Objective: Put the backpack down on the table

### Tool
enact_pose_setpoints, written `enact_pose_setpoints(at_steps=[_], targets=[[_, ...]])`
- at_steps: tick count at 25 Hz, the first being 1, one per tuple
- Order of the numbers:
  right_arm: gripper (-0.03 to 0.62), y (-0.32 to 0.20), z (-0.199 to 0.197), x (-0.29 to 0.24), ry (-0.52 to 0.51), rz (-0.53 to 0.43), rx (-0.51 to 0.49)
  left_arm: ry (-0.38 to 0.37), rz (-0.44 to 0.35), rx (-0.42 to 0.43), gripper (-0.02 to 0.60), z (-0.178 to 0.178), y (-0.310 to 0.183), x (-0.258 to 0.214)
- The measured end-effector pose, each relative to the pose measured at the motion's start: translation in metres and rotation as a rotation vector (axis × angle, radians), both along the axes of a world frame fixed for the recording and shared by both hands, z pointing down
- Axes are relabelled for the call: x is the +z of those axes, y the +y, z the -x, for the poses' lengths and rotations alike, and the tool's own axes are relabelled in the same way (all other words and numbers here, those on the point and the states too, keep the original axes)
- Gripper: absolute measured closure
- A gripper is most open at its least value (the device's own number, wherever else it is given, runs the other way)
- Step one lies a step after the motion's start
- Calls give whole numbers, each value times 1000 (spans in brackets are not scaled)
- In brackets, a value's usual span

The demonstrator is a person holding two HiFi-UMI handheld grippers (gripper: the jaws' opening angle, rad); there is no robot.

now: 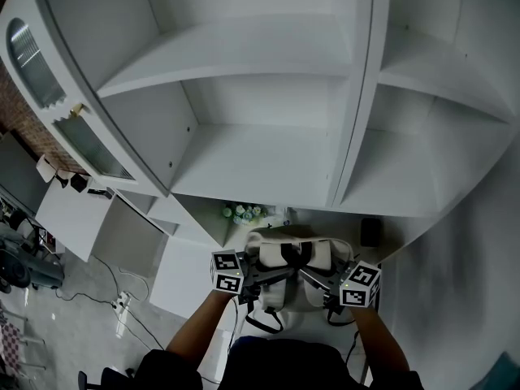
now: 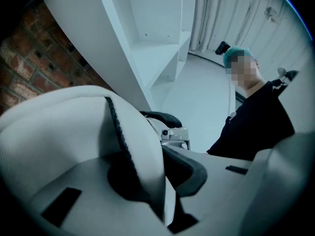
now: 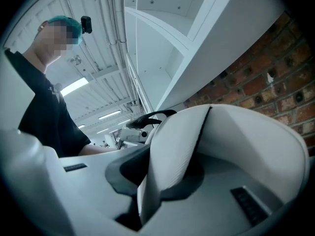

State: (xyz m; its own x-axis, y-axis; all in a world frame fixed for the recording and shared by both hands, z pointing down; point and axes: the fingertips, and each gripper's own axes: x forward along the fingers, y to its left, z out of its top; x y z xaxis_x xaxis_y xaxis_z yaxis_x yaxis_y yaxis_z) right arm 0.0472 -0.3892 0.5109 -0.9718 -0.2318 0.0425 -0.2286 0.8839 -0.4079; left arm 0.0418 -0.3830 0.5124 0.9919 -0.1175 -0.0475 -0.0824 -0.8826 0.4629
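Note:
A white backpack [image 1: 288, 265] with black trim hangs between my two grippers, low in the head view, just above a white table top [image 1: 187, 276]. My left gripper [image 1: 253, 281] is shut on one white shoulder strap [image 2: 140, 146], which runs up between its jaws. The right gripper [image 1: 327, 289] is shut on the other strap [image 3: 172, 149] in the same way. The two grippers face each other across the bag, both pointing level. A black top handle [image 2: 160, 117] of the bag arches behind the strap. In the left gripper view the right gripper's body [image 2: 173, 134] peeks over the fabric.
A tall white shelving unit [image 1: 268, 136] rises straight ahead, its shelves bare. Green-capped bottles [image 1: 244, 212] and a dark box [image 1: 370, 231] sit at its foot behind the bag. A brick wall [image 3: 266, 77] stands beside the shelves. Cables and a power strip [image 1: 122, 301] lie on the floor at the left.

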Motion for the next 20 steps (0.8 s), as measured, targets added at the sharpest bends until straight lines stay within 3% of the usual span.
enact_pose_setpoints(at_steps=[4,9,12,20], targets=[[505,-6,-6,-1,-4,16,40,-13,1,-22,510,4,-3,-1],[462,-13,-14,0,17,28,106,14,33,-150,442,20,-18,4],[439,-14,-17,4,54,31,130,23,55,-158,422,23,-17,5],[396,-19,-34,7,111,43,208,-40,24,-173,381,33,-11,2]])
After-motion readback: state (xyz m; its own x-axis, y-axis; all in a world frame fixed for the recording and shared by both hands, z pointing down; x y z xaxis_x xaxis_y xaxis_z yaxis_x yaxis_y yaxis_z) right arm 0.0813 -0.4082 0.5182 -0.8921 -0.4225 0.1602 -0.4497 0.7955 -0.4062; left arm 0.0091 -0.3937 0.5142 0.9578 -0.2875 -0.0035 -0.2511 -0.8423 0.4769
